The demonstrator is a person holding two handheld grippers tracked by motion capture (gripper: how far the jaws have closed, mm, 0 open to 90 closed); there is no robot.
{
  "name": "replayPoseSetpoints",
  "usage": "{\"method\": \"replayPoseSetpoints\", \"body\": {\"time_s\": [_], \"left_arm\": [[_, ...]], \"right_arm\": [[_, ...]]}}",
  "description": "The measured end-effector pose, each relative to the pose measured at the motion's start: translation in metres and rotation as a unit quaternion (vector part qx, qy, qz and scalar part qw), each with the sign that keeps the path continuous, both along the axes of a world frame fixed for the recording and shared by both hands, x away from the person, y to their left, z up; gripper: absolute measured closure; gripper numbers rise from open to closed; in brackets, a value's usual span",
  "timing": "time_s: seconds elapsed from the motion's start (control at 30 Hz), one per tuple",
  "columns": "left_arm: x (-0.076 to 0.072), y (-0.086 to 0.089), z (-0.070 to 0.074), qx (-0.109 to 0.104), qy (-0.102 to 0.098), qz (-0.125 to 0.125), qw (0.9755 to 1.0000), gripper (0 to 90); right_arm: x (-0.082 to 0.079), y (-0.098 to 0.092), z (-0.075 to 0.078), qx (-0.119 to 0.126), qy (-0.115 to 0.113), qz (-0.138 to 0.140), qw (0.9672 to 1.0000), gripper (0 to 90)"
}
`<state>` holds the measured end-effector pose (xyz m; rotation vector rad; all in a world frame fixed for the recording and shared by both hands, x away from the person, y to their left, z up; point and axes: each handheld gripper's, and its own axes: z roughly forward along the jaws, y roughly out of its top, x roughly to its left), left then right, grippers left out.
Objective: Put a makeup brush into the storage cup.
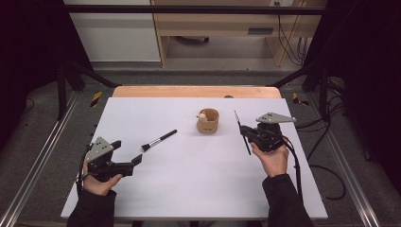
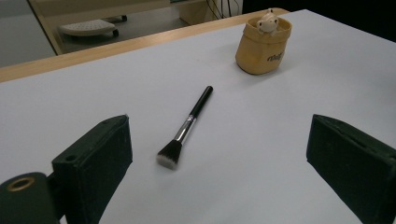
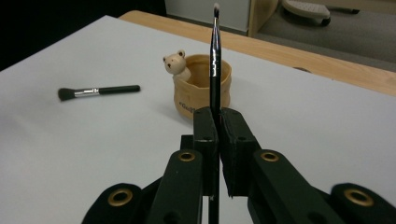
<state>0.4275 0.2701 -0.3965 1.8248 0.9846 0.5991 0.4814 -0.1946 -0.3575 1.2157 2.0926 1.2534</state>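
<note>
A tan pouch-shaped cup (image 1: 208, 121) with a small bear figure (image 3: 176, 63) on its rim stands at the middle back of the white table (image 1: 189, 189). A black-handled flat-top makeup brush (image 1: 159, 140) lies left of it, bristles toward the person. My left gripper (image 1: 127, 151) is open near the brush's bristle end; the brush (image 2: 187, 128) lies ahead between its wide jaws (image 2: 219, 172), untouched. My right gripper (image 1: 245, 137), right of the cup, is shut on a thin black brush (image 1: 242, 132). That brush (image 3: 215, 51) stands up from the closed jaws (image 3: 218, 116), in front of the cup (image 3: 203, 88).
The table's wooden back edge (image 1: 196, 91) lies beyond the white sheet. Black frame bars and cables (image 1: 326, 123) flank the table. A wooden desk (image 1: 222, 23) stands behind on the floor.
</note>
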Motion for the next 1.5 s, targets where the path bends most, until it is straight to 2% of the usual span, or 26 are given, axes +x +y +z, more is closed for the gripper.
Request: {"method": "replayPoseSetpoints", "body": {"time_s": [0.07,0.2,0.3,0.7,0.93,1.5], "left_arm": [[0.0,0.0,0.0,0.0,0.001,0.0,1.0,6.3],[0.0,0.0,0.0,0.0,0.002,0.0,1.0,6.3],[0.0,0.0,-0.001,0.0,0.002,0.0,1.0,6.3],[0.0,0.001,0.0,-0.001,0.001,0.0,1.0,6.3],[0.0,0.001,0.0,-0.002,0.0,0.0,1.0,6.3],[0.001,0.003,0.0,-0.008,0.0,0.0,1.0,6.3]], "right_arm": [[-0.001,0.001,0.0,0.007,-0.012,-0.002,0.9999,85.8],[0.0,0.002,0.001,0.026,-0.022,-0.008,0.9994,85.8],[0.001,0.003,0.002,0.03,-0.034,-0.013,0.9989,85.9],[0.016,0.011,0.01,0.063,-0.063,-0.042,0.9952,85.8],[0.025,0.017,0.013,0.07,-0.078,-0.058,0.9928,85.8],[0.049,0.037,0.02,0.07,-0.095,-0.072,0.9904,85.8]]}}
